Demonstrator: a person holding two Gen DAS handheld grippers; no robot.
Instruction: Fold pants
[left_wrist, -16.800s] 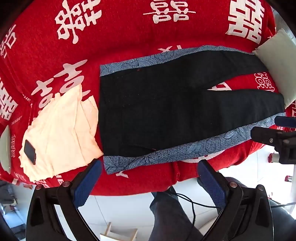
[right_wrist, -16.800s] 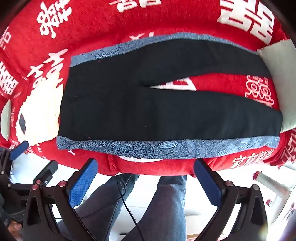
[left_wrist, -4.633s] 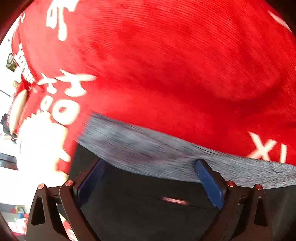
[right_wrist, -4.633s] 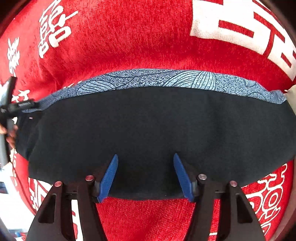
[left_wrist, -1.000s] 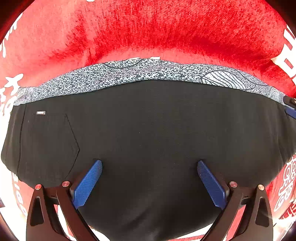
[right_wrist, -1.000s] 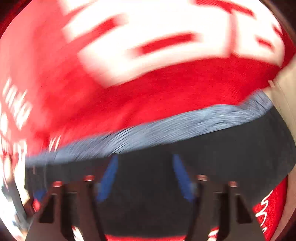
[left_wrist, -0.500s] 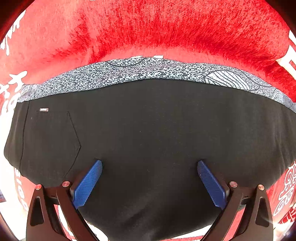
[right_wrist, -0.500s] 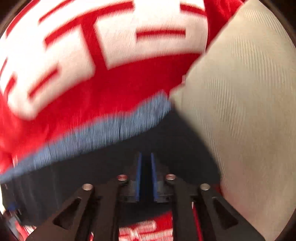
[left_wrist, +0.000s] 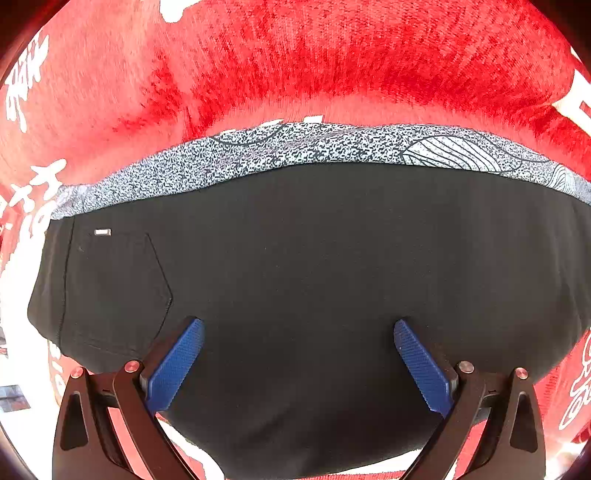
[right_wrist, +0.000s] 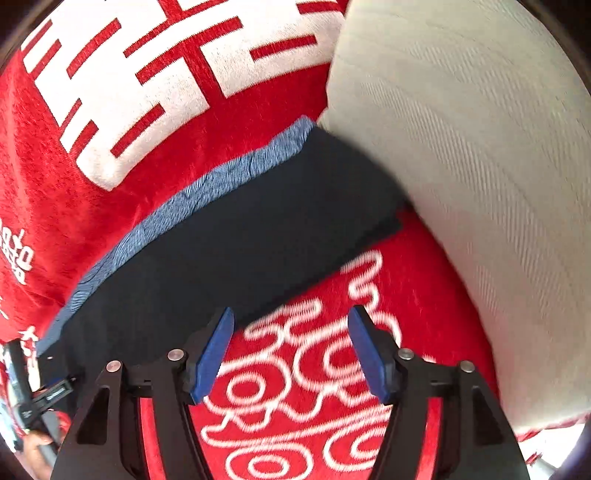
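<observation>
The black pants (left_wrist: 295, 266) lie flat on the red bedspread (left_wrist: 295, 66), folded lengthwise, with a grey-blue patterned strip (left_wrist: 295, 147) along their far edge and a back pocket (left_wrist: 114, 288) at the left. My left gripper (left_wrist: 297, 332) is open and empty, low over the seat of the pants. In the right wrist view the hem end of the pants (right_wrist: 258, 229) reaches a pale pillow (right_wrist: 480, 166). My right gripper (right_wrist: 290, 325) is open and empty, over the red cover just beside the near edge of the leg.
The bedspread (right_wrist: 129, 155) carries large white characters. The pale pillow lies at the right, against the pants' hem. The left gripper and a hand show at the lower left of the right wrist view (right_wrist: 29, 398). White floor shows past the bed's near edge (left_wrist: 22, 424).
My right gripper was shut half a second ago and has opened, drawing back from the hem toward the near edge. My left gripper has hardly moved over the seat.
</observation>
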